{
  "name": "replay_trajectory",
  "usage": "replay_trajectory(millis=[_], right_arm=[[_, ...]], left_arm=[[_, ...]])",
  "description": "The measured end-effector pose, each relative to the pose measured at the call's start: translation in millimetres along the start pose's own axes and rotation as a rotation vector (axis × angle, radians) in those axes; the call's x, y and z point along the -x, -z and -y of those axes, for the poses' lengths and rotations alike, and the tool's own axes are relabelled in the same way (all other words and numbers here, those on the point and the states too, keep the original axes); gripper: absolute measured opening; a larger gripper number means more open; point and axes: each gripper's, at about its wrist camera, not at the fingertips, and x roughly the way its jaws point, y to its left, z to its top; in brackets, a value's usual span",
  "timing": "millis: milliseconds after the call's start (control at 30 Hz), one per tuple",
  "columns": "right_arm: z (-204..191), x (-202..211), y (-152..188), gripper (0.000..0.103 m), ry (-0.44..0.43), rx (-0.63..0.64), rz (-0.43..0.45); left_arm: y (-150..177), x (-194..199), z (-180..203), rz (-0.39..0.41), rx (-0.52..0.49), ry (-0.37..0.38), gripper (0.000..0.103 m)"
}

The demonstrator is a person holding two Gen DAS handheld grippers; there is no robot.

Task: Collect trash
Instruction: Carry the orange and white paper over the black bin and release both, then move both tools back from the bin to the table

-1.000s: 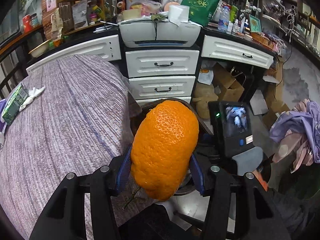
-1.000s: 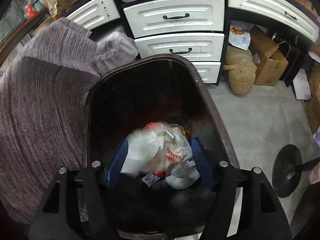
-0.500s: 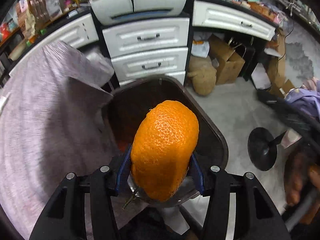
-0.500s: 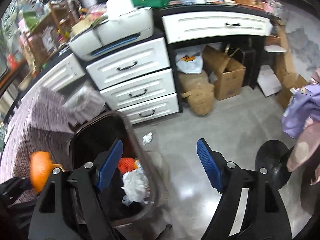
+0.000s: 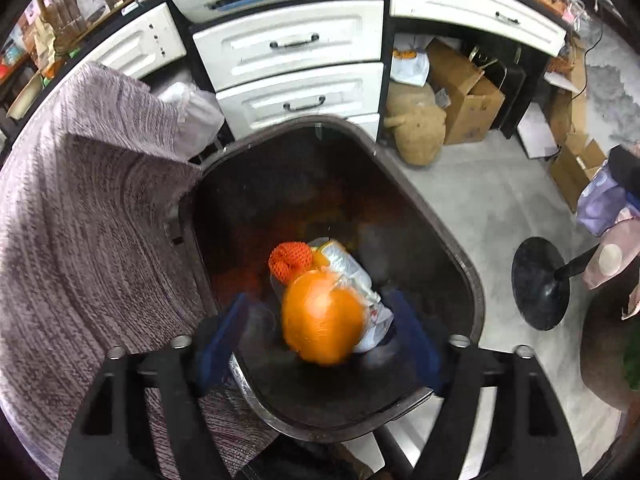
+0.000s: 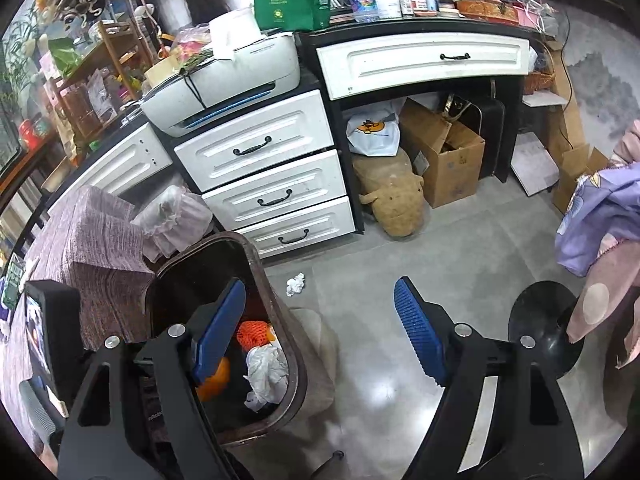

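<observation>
1. Left wrist view puts your left gripper (image 5: pixel 320 344) right over the open trash bin (image 5: pixel 472 280), which stands against the cloth-covered table (image 5: pixel 80 220) on its left.
2. Your left jaws stand wide apart, and the orange (image 5: pixel 320 320) shows blurred between them without touching either blue pad, so I judge it is dropping free into the bin.
3. Below it you already have an orange net bag (image 5: pixel 290 260) and a crumpled plastic wrapper (image 5: pixel 352 276) lying at the bottom, so part of the collecting looks done.
4. Moving right, your right gripper (image 6: pixel 320 332) hangs wide and empty, angled down over the bin's right rim and the grey floor (image 6: pixel 380 380).
5. In the right wrist view a crumpled white paper wad (image 6: pixel 295 283) lies on the floor, just beside the bin and in front of the white drawers (image 6: pixel 280 196); I judge that is still to be picked up.
6. At the far left edge of that view, a green packet (image 6: pixel 12 284) and something white rest on the table; whether they are trash you cannot tell from here.
</observation>
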Motion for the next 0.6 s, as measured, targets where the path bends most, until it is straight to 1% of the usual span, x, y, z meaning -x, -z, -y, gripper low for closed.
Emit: replay_trajectory(millis=[33,167,233,367,500,600], right_arm=[[-1,0,0,0.077,0.000,0.001,0.001],[-4,2,-1,0.077,-0.001,0.008,0.008],[-6,2,-2,0.077,-0.002,0.017,0.007],[-12,4,-3,0.077,-0.022,0.038,0.008],[-22,8,-4,0.081,-0.051,0.064,0.017],[-32,11,-5,0.082,-0.069,0.088,0.015]], left_arm=[[0,3,0,0.009,-0.001,0.002,0.081],[-3,20,-1,0.045,-0.008,0.018,0.083],[-1,31,-1,0.072,-0.004,0.027,0.086],[3,52,0,0.117,-0.004,0.037,0.088],[10,78,-2,0.177,-0.016,0.023,0.090],[13,93,-10,0.204,-0.010,0.025,0.093]])
